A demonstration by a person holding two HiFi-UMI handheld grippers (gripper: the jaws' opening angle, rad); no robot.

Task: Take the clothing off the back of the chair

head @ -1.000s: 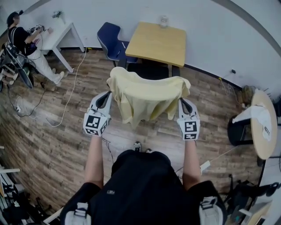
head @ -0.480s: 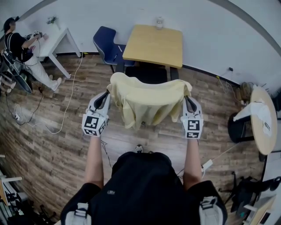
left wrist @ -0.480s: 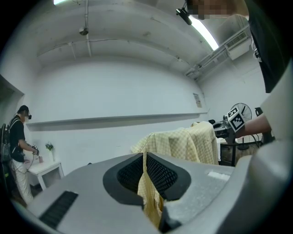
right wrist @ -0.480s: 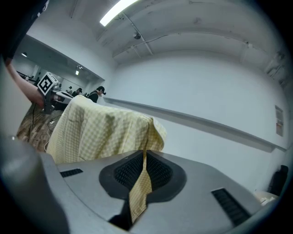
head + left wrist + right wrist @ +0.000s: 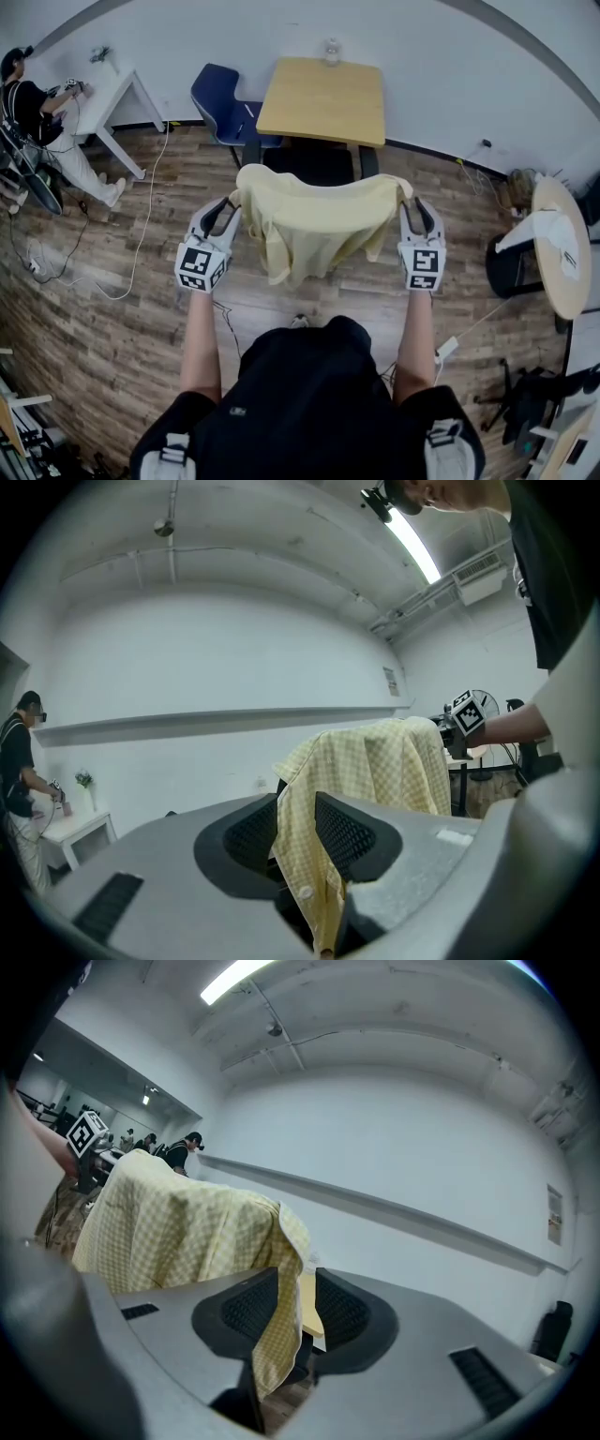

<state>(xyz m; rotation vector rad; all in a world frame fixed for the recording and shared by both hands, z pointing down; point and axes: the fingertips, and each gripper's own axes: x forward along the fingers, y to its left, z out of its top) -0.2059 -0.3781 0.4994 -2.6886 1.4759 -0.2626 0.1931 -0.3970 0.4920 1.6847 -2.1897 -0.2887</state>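
Note:
A pale yellow checked shirt (image 5: 314, 220) hangs spread wide in front of me, draped over the back of a black chair (image 5: 309, 164) that it mostly hides. My left gripper (image 5: 228, 204) is at the shirt's left shoulder and my right gripper (image 5: 412, 208) at its right. In the left gripper view a fold of the shirt (image 5: 375, 771) hangs loosely in the gripper (image 5: 298, 822), whose jaws are opening, pads off the cloth. The right gripper view shows the same: the shirt's edge (image 5: 178, 1232) dangles inside the opening right gripper (image 5: 298, 1302).
A wooden table (image 5: 323, 94) stands just beyond the black chair, with a blue chair (image 5: 217, 103) to its left. A white desk (image 5: 98, 89) with a seated person (image 5: 28, 103) is far left. A round table (image 5: 562, 244) stands at right. Cables lie on the wood floor.
Both grippers carried the shirt forward toward the black chair and wooden table, the right one rising more. Both jaws, shut on the shirt before, now stand apart.

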